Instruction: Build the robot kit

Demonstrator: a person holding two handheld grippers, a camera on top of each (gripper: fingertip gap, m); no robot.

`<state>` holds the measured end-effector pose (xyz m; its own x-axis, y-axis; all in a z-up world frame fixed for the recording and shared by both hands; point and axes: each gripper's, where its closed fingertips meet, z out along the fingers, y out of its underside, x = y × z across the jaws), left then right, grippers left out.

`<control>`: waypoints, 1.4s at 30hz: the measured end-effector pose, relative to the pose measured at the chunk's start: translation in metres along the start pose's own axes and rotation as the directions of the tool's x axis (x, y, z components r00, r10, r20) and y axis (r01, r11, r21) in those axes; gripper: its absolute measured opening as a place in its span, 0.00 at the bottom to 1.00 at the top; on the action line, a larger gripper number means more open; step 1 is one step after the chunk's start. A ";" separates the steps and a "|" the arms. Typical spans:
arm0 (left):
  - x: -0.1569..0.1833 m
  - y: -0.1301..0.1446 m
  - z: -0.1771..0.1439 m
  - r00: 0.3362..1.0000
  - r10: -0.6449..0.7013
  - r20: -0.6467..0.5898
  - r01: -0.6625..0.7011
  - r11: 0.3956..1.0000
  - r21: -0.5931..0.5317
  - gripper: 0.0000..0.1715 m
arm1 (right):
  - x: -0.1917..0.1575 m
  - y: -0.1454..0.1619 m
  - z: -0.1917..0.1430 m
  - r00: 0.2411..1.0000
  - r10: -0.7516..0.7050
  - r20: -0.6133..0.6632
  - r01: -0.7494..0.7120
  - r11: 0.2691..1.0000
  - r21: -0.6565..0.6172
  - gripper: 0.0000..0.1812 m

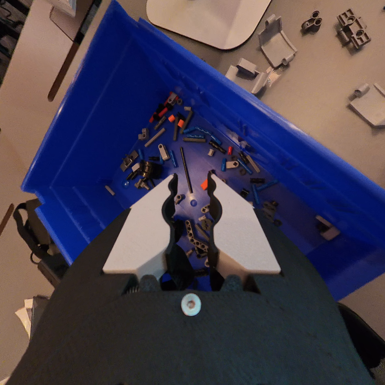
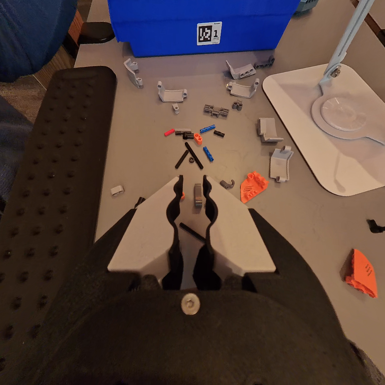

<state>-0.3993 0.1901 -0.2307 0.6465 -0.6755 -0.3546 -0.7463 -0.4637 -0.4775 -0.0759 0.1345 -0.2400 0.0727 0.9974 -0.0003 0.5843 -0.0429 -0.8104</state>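
Hanging over the blue bin (image 1: 100, 129), the left gripper (image 1: 191, 179) has its jaws spread and holds nothing; between its fingertips one sees the bin floor, where a thin black rod (image 1: 186, 169) lies among many small pins and connectors in blue, black, grey and orange. The bin stands on a grey table (image 1: 312, 68), with grey curved panels (image 1: 275, 43) lying just outside its wall. The right gripper (image 2: 193, 176) is low above the same table (image 2: 145, 116), jaws also spread and empty; a dark grey short beam (image 2: 198, 195) lies between its fingers, though I cannot tell if they touch it. Ahead of it lie two black axles (image 2: 193, 155), blue pins (image 2: 208, 153) and a red pin (image 2: 169, 132). An orange panel (image 2: 253, 186) is near on the right, a black studded plate (image 2: 62, 166) on the left, and a white stand base (image 2: 302, 158) farther right. Nothing appears joined together; all pieces lie loose.
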 end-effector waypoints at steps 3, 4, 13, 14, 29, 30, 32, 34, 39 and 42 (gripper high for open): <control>-0.010 0.003 0.015 0.998 -0.031 -0.052 0.030 0.999 -0.035 0.14 | 0.000 0.002 0.003 1.000 -0.006 0.006 0.006 1.000 -0.008 0.09; -0.010 0.002 0.020 0.996 -0.036 -0.076 0.034 0.999 -0.037 0.14 | 0.001 0.003 0.003 1.000 -0.002 0.005 0.002 1.000 -0.009 0.09; -0.031 -0.005 0.053 0.992 -0.068 -0.105 0.062 0.996 -0.059 0.11 | 0.003 0.003 0.004 1.000 0.003 0.006 -0.002 1.000 -0.003 0.09; -0.041 -0.002 0.057 0.995 -0.069 -0.068 0.064 0.995 -0.074 0.11 | 0.002 0.003 0.004 1.000 0.001 0.011 -0.001 1.000 -0.001 0.09; -0.057 0.016 0.079 0.997 -0.024 -0.075 0.009 0.980 -0.199 0.10 | -0.015 0.004 0.005 0.996 -0.049 0.070 0.049 0.999 -0.003 0.09; -0.054 0.016 0.080 0.996 -0.006 -0.091 -0.012 0.981 -0.195 0.07 | -0.016 0.003 0.005 0.996 -0.051 0.071 0.052 0.999 -0.002 0.09; -0.049 0.014 0.080 0.994 0.002 -0.112 -0.023 0.983 -0.184 0.09 | -0.016 0.002 0.004 0.996 -0.055 0.072 0.055 0.998 0.002 0.09; -0.046 0.020 0.081 0.992 0.009 -0.126 -0.036 0.977 -0.211 0.06 | -0.016 0.002 0.003 0.996 -0.057 0.071 0.056 0.998 0.005 0.09; -0.043 0.015 0.075 0.987 -0.017 -0.159 -0.009 0.987 -0.162 0.11 | -0.016 0.001 0.001 0.996 -0.058 0.069 0.058 0.998 0.010 0.09; -0.042 0.018 0.077 0.985 -0.034 -0.170 0.001 0.982 -0.186 0.12 | -0.016 0.001 0.001 0.996 -0.061 0.071 0.060 0.998 0.011 0.09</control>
<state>-0.4279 0.2539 -0.2864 0.6350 -0.7471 -0.1964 -0.7618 -0.5634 -0.3198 -0.0775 0.1181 -0.2409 -0.0200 0.9998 0.0074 0.5788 0.0176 -0.8153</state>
